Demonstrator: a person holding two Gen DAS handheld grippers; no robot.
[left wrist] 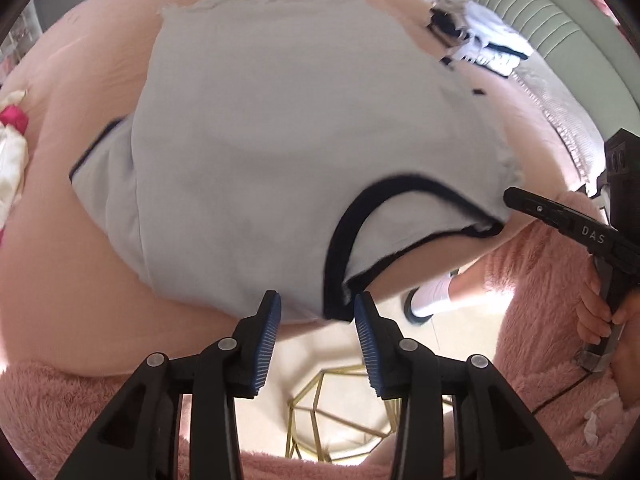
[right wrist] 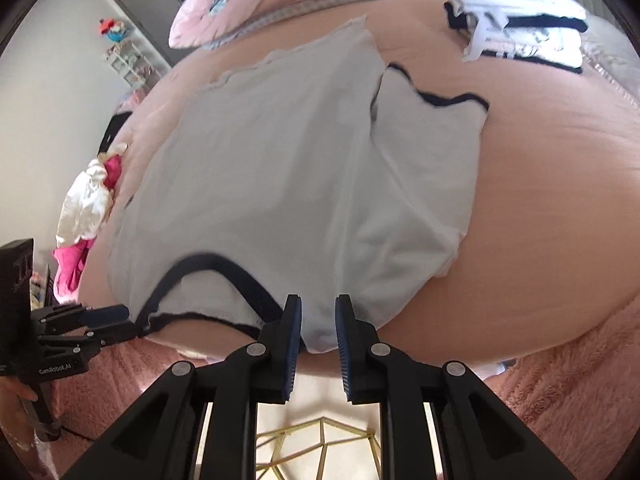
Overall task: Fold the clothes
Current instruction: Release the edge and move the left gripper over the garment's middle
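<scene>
A pale grey top (left wrist: 260, 140) with navy trim lies spread on the pink bed sheet (left wrist: 72, 88), neckline toward me. In the right wrist view one sleeve (right wrist: 432, 140) of the top (right wrist: 260, 180) lies out to the right. My left gripper (left wrist: 317, 304) hovers over the near hem beside the neckline with its pads apart and no cloth pressed between them; from the side, the left gripper (right wrist: 120, 314) sits just short of the neck trim. My right gripper (right wrist: 319, 304) stands narrowly open over the near shoulder edge. The right gripper (left wrist: 510, 196) shows by the shoulder corner.
A stack of folded clothes (right wrist: 520, 12) sits at the back right of the bed. White and pink garments (right wrist: 88, 208) lie bunched at the left edge. A pink fluffy blanket (left wrist: 60, 400) hangs over the near edge, a gold wire frame (left wrist: 332, 412) below. A person's foot (left wrist: 428, 300) stands nearby.
</scene>
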